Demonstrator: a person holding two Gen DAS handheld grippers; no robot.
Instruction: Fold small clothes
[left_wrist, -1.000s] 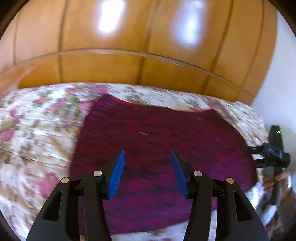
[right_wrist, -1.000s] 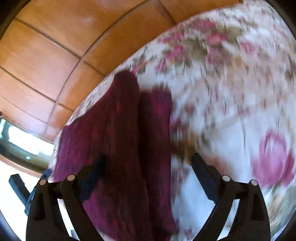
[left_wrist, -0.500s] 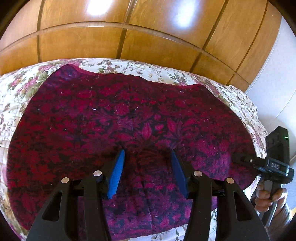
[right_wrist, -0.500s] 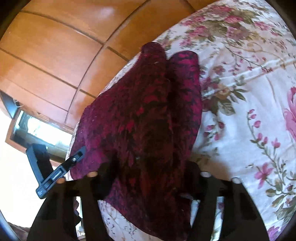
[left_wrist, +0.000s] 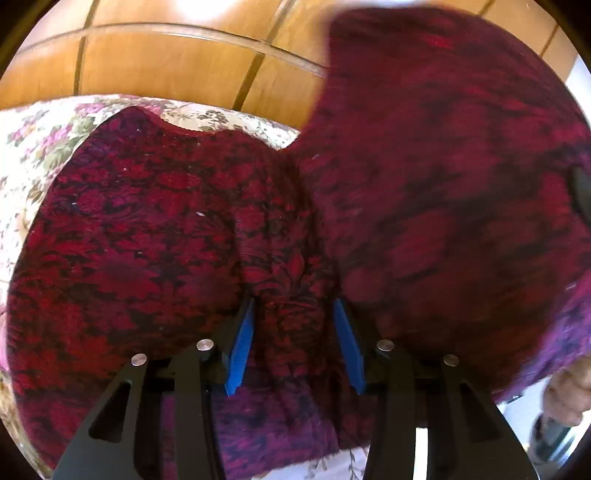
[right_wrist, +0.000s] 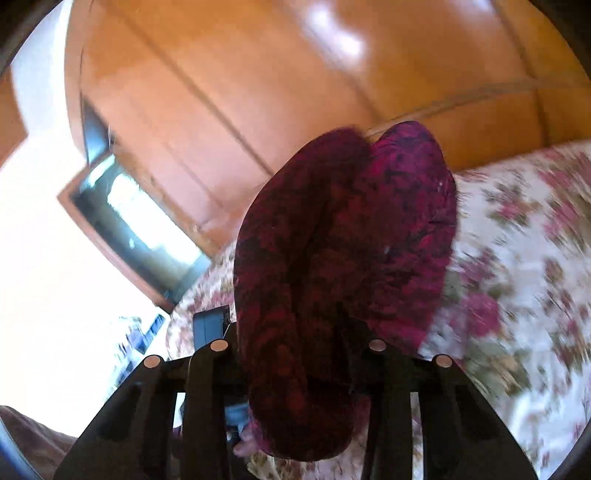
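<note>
A dark red patterned garment lies spread on a floral bedspread. My left gripper pushes down into its near middle. A puckered ridge of cloth sits between the blue pads, and the jaws are closing on it. The garment's right part is raised and blurred, filling the right of the left wrist view. In the right wrist view that bunch of garment hangs from my right gripper. Its jaws are closing with the cloth pinched between them, and the cloth hides the fingertips.
A glossy wooden headboard stands right behind the bed. A person's hand shows at the lower right of the left wrist view. More floral bedspread stretches to the right, and a wood-framed pane is on the left wall.
The right gripper closed on the garment's edge and lifted it up and across. The left gripper sank into the cloth, and its pads drew closer together.
</note>
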